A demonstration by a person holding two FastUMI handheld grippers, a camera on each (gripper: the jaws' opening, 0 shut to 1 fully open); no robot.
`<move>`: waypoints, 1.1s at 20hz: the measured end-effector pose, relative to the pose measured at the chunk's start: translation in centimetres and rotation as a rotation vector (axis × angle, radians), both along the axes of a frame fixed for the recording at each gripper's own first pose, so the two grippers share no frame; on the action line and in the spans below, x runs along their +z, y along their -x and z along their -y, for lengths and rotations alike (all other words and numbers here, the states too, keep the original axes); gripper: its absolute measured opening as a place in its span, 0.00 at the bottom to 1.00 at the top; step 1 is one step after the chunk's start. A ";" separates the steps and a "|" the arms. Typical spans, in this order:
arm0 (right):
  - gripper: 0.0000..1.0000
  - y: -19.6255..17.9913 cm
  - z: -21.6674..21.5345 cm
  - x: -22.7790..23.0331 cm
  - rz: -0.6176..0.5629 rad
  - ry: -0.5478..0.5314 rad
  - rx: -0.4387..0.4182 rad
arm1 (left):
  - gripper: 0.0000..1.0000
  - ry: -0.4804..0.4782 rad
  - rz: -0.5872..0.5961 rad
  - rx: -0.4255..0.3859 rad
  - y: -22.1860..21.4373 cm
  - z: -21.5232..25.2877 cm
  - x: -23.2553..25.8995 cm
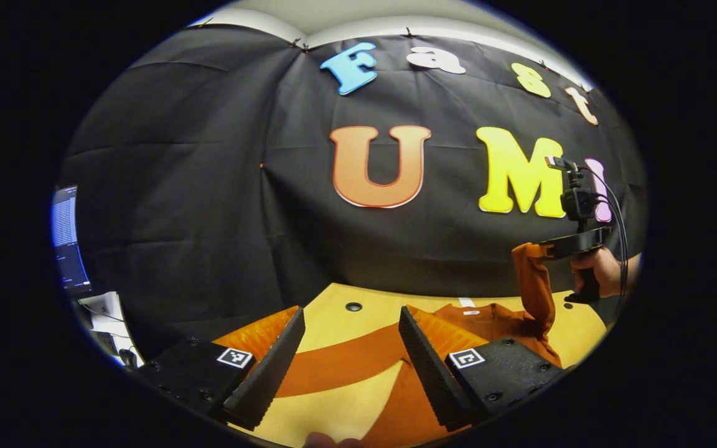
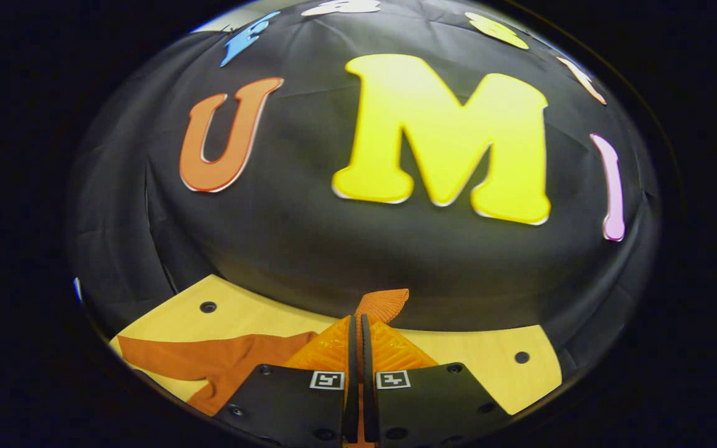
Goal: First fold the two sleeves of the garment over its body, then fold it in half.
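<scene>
An orange long-sleeved garment [image 1: 483,320] lies on the light wooden table [image 1: 333,305]. One sleeve [image 1: 346,364] stretches out flat across the table under my left gripper [image 1: 351,336], which hovers open above it with nothing between its fingers. The other sleeve [image 1: 536,286] hangs lifted off the table at the right, pinched in my right gripper [image 1: 536,250], which a hand [image 1: 601,267] holds. In the right gripper view, my right gripper [image 2: 357,323] is shut on that sleeve's ribbed cuff [image 2: 383,303], which sticks out past the fingertips. The flat sleeve [image 2: 209,358] lies to the left there.
A monitor [image 1: 67,239] and a white box with cables stand at the far left beyond the table. The table has small round holes [image 1: 353,306] near its back edge, close to the black wall cloth.
</scene>
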State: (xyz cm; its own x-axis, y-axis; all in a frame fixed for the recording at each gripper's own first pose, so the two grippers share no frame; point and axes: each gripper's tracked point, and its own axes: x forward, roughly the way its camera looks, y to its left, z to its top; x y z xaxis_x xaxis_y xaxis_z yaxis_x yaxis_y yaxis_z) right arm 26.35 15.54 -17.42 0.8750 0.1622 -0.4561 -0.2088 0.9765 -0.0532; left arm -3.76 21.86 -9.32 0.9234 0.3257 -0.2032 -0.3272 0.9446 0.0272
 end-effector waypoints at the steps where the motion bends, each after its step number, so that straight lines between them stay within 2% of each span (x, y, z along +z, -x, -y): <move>1: 0.04 -0.1 -2.4 -1.4 -0.019 -0.001 0.014 | 0.98 -0.003 -0.009 0.017 0.6 -1.2 -0.2; 4: 0.04 -0.2 -6.9 -5.3 -0.066 0.004 0.043 | 0.99 -0.008 -0.032 0.048 1.5 -4.0 -0.8; 7: 0.04 1.7 -10.9 -11.1 -0.152 0.054 0.078 | 0.99 -0.014 -0.055 0.060 2.3 -5.9 -1.4; 12: 0.05 3.8 -14.4 -19.9 -0.281 0.132 0.126 | 0.98 0.003 -0.083 0.088 2.9 -8.3 -2.5; 13: 0.02 4.0 -14.9 -21.0 -0.290 0.144 0.132 | 0.99 0.009 -0.082 0.097 3.1 -8.6 -2.4; 15: 0.05 4.3 -16.0 -22.3 -0.294 0.143 0.136 | 0.99 0.014 -0.087 0.109 3.2 -9.1 -2.7; 16: 0.05 4.8 -17.0 -22.8 -0.313 0.110 0.155 | 0.99 0.014 -0.092 0.112 3.4 -9.4 -3.2; 19: 0.21 6.9 -19.9 -22.6 -0.373 -0.019 0.220 | 0.99 0.030 -0.118 0.110 3.5 -10.1 -5.2; 20: 0.30 7.5 -20.3 -22.1 -0.381 -0.049 0.240 | 0.99 0.040 -0.121 0.114 3.3 -10.3 -5.9; 22: 0.69 8.5 -20.1 -20.0 -0.359 -0.077 0.261 | 0.99 0.069 -0.138 0.137 3.0 -11.0 -8.1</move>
State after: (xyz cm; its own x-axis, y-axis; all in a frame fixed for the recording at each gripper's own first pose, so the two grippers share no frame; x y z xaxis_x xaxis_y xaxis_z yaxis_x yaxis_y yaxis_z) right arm 17.86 35.67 -37.40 0.5890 0.4018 -0.7011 -0.4410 0.8869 0.1378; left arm -6.81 32.84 -17.38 0.8334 0.4270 -0.3510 -0.4502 0.8928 0.0171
